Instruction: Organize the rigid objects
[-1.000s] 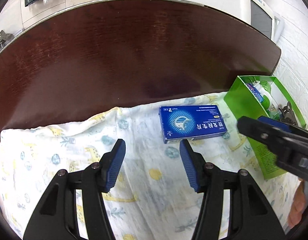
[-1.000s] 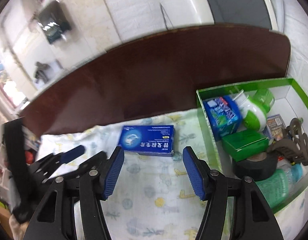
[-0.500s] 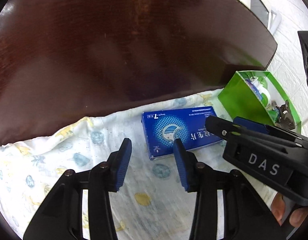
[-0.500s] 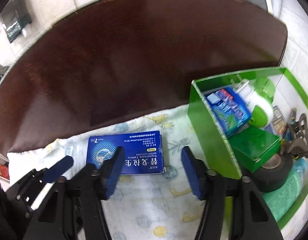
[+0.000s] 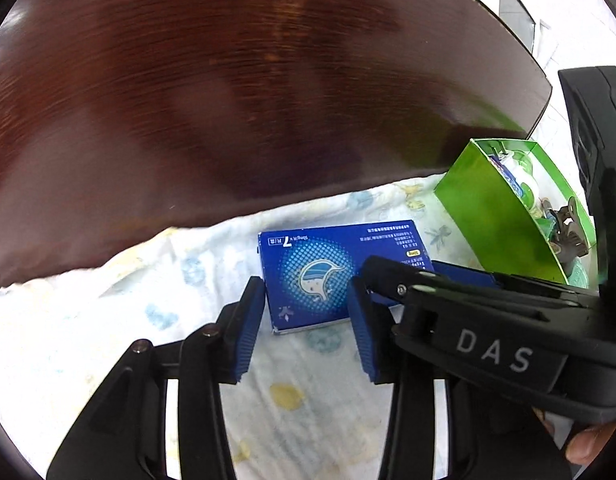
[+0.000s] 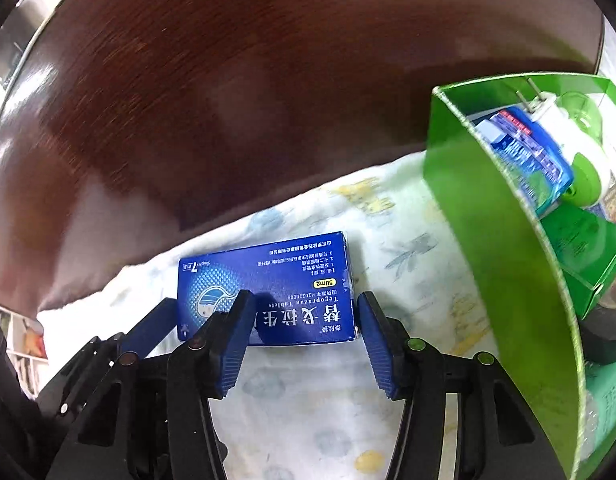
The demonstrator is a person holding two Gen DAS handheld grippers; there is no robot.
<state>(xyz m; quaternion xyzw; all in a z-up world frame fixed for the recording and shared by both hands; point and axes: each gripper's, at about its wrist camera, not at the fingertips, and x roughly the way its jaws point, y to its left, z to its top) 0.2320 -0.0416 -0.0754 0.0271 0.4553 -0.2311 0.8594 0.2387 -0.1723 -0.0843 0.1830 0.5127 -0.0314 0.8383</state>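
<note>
A: Moved in low and close since a second ago: left hand-held gripper (image 5: 306, 292) and right hand-held gripper (image 6: 304, 300), now both over the flat blue cardboard medicine box (image 5: 308, 276). Box unmoved, lying flat on the pale printed cloth (image 5: 180, 280), near the open green plastic bin (image 5: 492, 208) but not touching it.

B: Jaws?

A: Parted on both, holding nothing. On the left, one finger just beside the box's end, the other over its face. On the right, one finger over the print, the other just past the end nearest the bin.

B: Risks?

A: Crowding, most likely: two tools on one slim box, already overlapping in the left view. Closing from here could pinch the top card instead of the edges, denting or tipping it. Could also snag and bunch the loose cloth. Bin already fairly full, with a blue pack (image 6: 524, 160), a green carton (image 6: 584, 248) and a dark tape roll (image 6: 604, 332), so may catch on the wall going in.

B: Surface and room?

A: Dark, glossy reddish-brown wooden surface (image 5: 268, 100) with a curved far edge, covered by the cloth on the near part only. White wall beyond at right; the rest too blurred to tell.
</note>
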